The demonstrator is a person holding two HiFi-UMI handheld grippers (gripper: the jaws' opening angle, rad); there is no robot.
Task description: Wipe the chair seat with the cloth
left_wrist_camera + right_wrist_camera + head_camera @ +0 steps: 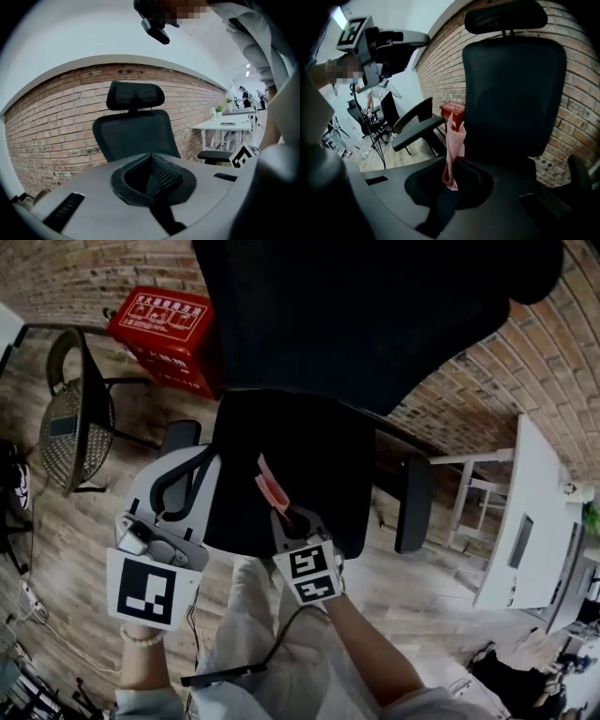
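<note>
The black office chair faces me, its seat (300, 451) just below my grippers and its backrest (366, 306) beyond. A pink cloth (272, 486) sticks up from my right gripper (283, 512), which is shut on it and hovers over the front part of the seat. In the right gripper view the cloth (453, 150) stands folded between the jaws, in front of the backrest (513, 93). My left gripper (187, 465) hangs by the seat's left edge near the armrest (181, 434). Its jaws (152, 161) are shut with nothing in them, pointing at the backrest (133, 136).
A red crate (164, 324) stands on the wooden floor behind the chair's left side. A mesh chair (70, 418) is at the far left, a white desk (525, 521) at the right. A brick wall (487, 381) runs behind. My legs are under the grippers.
</note>
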